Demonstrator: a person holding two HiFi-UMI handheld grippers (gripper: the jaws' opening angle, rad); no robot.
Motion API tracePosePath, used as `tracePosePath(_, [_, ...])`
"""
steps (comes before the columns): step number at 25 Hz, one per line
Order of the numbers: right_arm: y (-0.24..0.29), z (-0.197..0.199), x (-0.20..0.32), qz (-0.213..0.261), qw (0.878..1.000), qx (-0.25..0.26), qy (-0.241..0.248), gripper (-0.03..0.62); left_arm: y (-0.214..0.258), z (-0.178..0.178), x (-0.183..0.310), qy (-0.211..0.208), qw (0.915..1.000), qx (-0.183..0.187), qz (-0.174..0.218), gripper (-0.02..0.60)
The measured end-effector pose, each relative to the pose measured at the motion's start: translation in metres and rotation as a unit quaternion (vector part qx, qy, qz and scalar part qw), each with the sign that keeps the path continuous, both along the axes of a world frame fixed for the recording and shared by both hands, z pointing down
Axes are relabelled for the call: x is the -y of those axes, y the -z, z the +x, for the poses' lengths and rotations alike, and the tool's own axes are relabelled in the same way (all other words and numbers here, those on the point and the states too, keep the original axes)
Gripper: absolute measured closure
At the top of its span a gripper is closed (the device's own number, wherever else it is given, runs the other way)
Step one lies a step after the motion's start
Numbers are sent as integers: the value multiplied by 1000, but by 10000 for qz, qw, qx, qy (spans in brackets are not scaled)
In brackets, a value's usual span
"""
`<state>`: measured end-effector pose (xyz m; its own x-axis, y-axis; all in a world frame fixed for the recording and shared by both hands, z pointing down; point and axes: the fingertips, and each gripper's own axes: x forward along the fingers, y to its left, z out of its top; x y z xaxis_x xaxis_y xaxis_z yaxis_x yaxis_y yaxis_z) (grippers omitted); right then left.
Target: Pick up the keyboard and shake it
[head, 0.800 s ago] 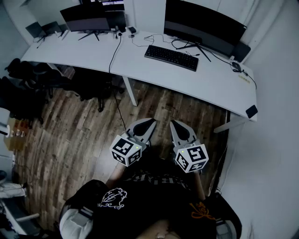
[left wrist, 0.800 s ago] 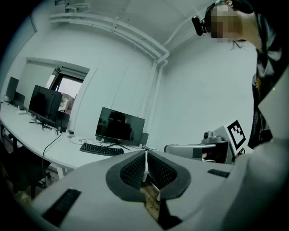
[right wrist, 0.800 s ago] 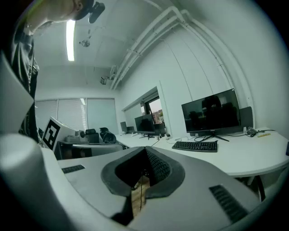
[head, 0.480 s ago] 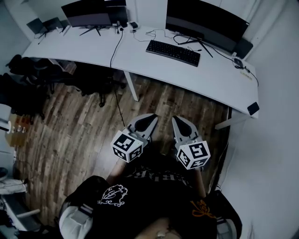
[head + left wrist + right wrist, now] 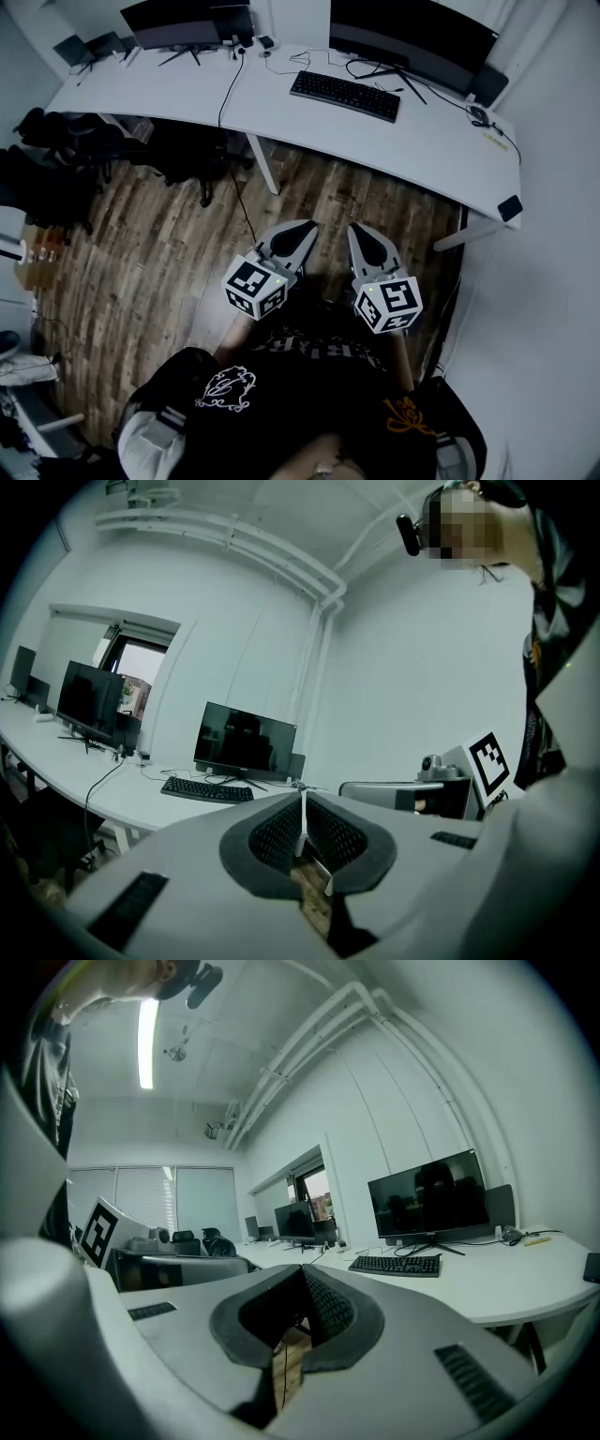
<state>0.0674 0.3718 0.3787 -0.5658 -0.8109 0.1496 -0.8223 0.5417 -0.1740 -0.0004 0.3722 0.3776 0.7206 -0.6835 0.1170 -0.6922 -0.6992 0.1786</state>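
I hold both claws low in front of me, above the wooden floor [image 5: 141, 253] and well short of the white surface [image 5: 422, 150]. My left claw [image 5: 302, 234] is pressed together. In the left gripper view its two dark ribbed pads [image 5: 279, 834] meet along a thin seam, and nothing sits between them. My right claw [image 5: 362, 234] is pressed together too and is just as empty, its tips touching in the right gripper view. The two claws sit side by side with a gap between them. Their tips lean slightly toward each other and point at the surface ahead.

The keyboard [image 5: 344, 95] is black and lies flat on the right half of the surface, just in front of the stand of the large dark monitor [image 5: 408, 37]. It is well apart from both claws, and neither touches it. Thin cables trail across the surface behind it.

A second monitor [image 5: 178, 21] stands toward the left end of the surface. A black cable [image 5: 225, 94] runs over the front edge there and down toward the floor. A small dark object [image 5: 511, 207] rests at the far right edge of the surface, perhaps a phone, though it is too small for me to be sure.
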Motion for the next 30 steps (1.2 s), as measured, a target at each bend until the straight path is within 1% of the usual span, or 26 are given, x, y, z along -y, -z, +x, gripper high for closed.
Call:
tracePosePath(9, [-11, 23, 0, -160, 9998, 60, 40, 583, 0, 17, 4, 111, 9999, 124, -15, 557])
tracePosePath(19, [-21, 47, 17, -340, 9989, 267, -189, 583, -6, 26, 20, 50, 9992, 359, -188, 557])
tracePosePath(25, [-35, 51, 41, -503, 9978, 289, -308, 583, -16, 26, 45, -8, 9987, 388, -317, 557])
tracePosePath(30, [-43, 46, 82, -630, 9971, 207, -377, 583, -28, 16, 89, -5, 9983, 343, -468, 557])
